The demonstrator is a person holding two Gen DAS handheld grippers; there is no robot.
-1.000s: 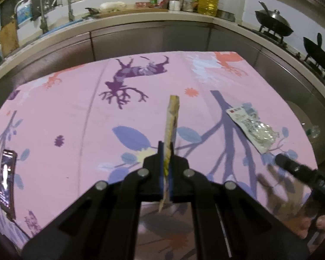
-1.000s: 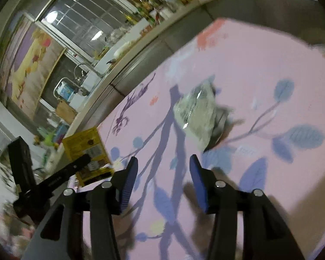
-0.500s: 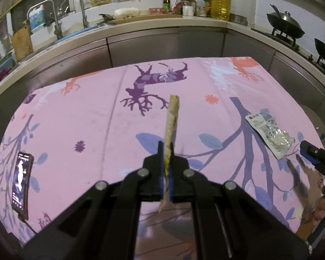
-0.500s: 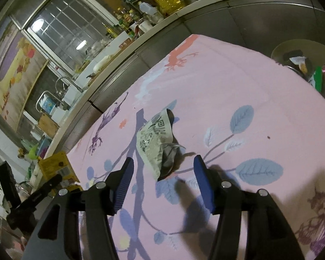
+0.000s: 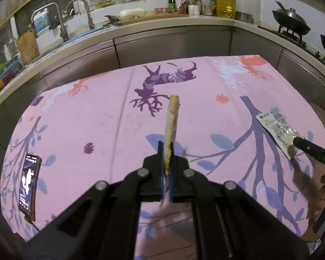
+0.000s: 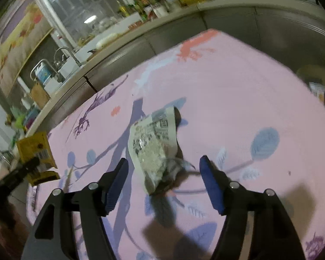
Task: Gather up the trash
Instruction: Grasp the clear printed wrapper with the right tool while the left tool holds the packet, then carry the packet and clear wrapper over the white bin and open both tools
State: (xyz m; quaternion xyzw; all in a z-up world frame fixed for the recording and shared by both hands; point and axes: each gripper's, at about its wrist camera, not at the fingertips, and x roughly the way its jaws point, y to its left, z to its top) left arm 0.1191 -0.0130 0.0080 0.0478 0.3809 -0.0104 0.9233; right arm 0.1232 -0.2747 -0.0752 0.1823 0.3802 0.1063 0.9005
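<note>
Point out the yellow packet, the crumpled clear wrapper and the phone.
yellow packet (image 5: 171, 127), left wrist view, its upper edge-on part.
crumpled clear wrapper (image 6: 152, 143), right wrist view, its printed middle.
phone (image 5: 28, 182), left wrist view, its screen.

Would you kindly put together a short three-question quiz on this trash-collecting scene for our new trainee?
1. True or false: the left gripper is shut on the yellow packet.
2. The right gripper is: A) shut on the clear wrapper; B) open, wrapper between its fingers; C) holding the phone.
3. Fill in: the phone lies on the ____ tablecloth.

Key: 1 true; 2 B; 3 pink.
</note>
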